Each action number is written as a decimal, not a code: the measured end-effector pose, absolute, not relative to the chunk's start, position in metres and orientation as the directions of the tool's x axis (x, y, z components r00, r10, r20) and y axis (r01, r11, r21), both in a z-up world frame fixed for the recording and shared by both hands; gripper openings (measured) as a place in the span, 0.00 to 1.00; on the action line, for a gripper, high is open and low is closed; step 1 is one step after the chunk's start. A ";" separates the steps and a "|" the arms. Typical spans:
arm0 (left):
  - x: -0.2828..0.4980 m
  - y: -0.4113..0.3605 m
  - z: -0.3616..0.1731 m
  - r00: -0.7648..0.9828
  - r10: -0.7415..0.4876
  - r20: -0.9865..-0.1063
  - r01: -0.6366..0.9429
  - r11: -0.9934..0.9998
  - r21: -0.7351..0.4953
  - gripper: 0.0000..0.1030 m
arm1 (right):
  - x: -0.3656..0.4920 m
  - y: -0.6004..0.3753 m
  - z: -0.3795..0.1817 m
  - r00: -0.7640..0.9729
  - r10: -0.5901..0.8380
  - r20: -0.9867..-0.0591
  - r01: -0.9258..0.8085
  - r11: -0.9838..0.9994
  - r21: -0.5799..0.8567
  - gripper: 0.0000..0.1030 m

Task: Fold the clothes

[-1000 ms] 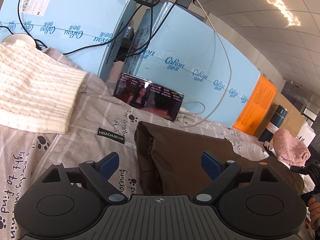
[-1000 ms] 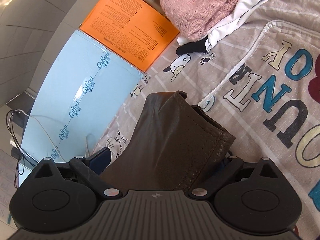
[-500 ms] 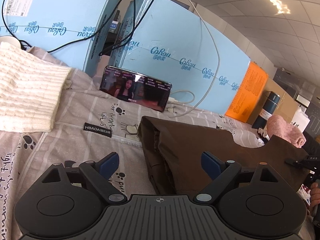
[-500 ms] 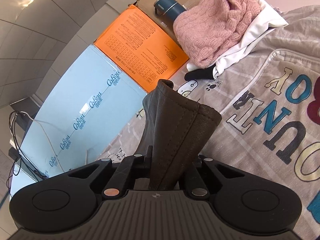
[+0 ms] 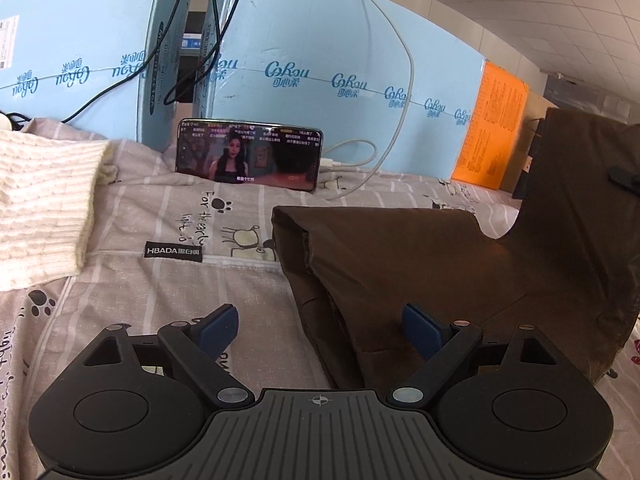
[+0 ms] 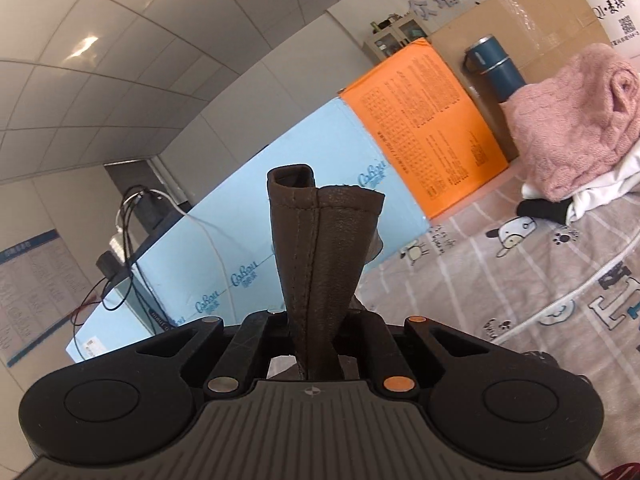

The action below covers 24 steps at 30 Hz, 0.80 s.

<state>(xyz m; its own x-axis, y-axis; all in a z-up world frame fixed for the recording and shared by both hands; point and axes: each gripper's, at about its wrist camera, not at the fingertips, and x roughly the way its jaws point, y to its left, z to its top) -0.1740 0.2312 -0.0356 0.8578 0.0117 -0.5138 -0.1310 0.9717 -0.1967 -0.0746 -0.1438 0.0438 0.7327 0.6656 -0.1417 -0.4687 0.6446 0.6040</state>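
Note:
A dark brown leather-like garment (image 5: 392, 256) lies on the printed bedsheet (image 5: 168, 280), its right end lifted high at the right edge of the left wrist view. My left gripper (image 5: 318, 326) hovers open over the garment's near left edge, blue pads (image 5: 218, 326) spread wide and touching nothing. In the right wrist view my right gripper (image 6: 316, 336) is shut on a bunched end of the brown garment (image 6: 320, 240), which sticks up between the jaws, raised well above the bed.
A phone (image 5: 248, 154) playing video leans against light blue boxes (image 5: 320, 60). A cream knitted sweater (image 5: 40, 204) lies at left. An orange box (image 6: 428, 120), a blue flask (image 6: 494, 66) and a pink knit (image 6: 576, 120) on white cloth sit at the bed's far end.
My right gripper closed on the brown garment's end and lifted it off the bed, tilting upward. The left gripper drifted slightly and rolled, staying open.

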 end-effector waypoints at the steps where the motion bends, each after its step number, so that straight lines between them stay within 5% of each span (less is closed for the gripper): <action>1: -0.173 0.231 -0.036 0.855 0.008 -0.519 -0.127 0.973 -0.194 0.89 | -0.077 -0.133 0.047 0.714 0.686 -0.140 -0.497 0.637 0.589 0.06; 12: -0.176 0.237 -0.036 0.866 -0.008 -0.500 -0.131 0.961 -0.242 0.89 | -0.125 -0.023 0.030 0.566 0.764 -0.310 -0.720 0.641 0.265 0.09; 15: -0.180 0.240 -0.034 0.880 -0.003 -0.476 -0.137 0.956 -0.260 0.89 | -0.135 -0.015 0.017 0.515 0.770 -0.377 -0.764 0.612 0.206 0.18; 18: -0.185 0.245 -0.030 0.899 0.020 -0.438 -0.157 0.947 -0.280 0.89 | -0.149 -0.010 0.006 0.483 0.774 -0.410 -0.811 0.572 0.124 0.34; 20: -0.188 0.248 -0.028 0.909 0.034 -0.416 -0.168 0.942 -0.291 0.89 | -0.159 -0.007 0.002 0.452 0.786 -0.422 -0.847 0.527 0.075 0.58; 23: -0.190 0.248 -0.026 0.921 0.030 -0.388 -0.156 0.942 -0.298 0.89 | -0.168 -0.005 -0.003 0.358 0.819 -0.448 -0.899 0.433 0.072 0.79; 24: -0.190 0.246 -0.025 0.924 0.022 -0.381 -0.143 0.946 -0.292 0.90 | -0.169 -0.004 -0.005 0.313 0.830 -0.462 -0.913 0.396 0.092 0.80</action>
